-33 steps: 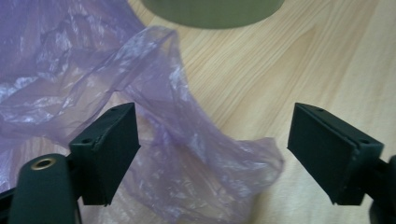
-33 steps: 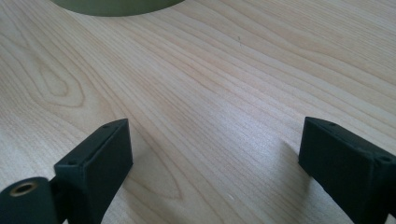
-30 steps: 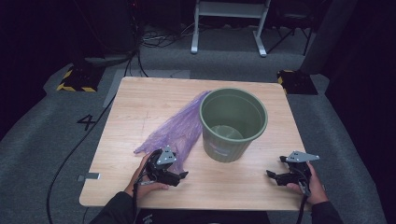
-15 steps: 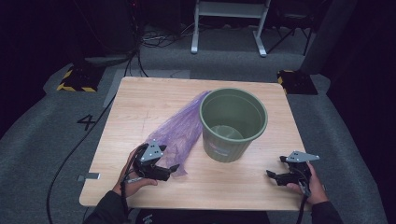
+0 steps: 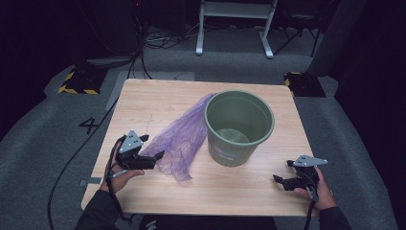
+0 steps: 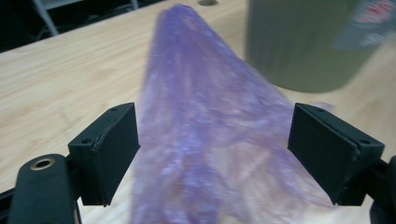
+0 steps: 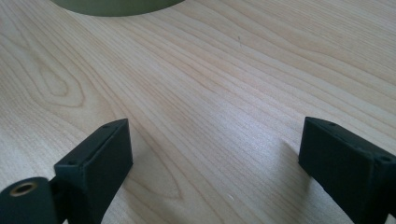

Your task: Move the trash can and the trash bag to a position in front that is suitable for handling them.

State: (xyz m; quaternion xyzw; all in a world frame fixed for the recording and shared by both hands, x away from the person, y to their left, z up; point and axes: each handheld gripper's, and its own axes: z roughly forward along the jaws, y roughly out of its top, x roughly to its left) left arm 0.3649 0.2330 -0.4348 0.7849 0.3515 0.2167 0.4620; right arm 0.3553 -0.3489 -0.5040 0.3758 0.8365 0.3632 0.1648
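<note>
On wooden table [image 5: 158, 100], purple bag [image 5: 184, 136], green bin [image 5: 239, 127]

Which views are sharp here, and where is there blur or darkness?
High view: table evenly lit, surroundings dark. Left gripper view: purple bag and green bin are blurred, the jaws crisp. Right gripper view: wood grain sharp, soft jaw shadows.

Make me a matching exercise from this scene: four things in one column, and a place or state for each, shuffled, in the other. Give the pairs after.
Things:
1. purple bag
2. green bin
3. left gripper
4. right gripper

Places or states:
A. open over bare wood near the table's front right corner
B. upright on the table, open top
C. lying flat, left of the bin
D. open, jaws on either side of the bag's near end

Pairs: 1-C, 2-B, 3-D, 4-A
</note>
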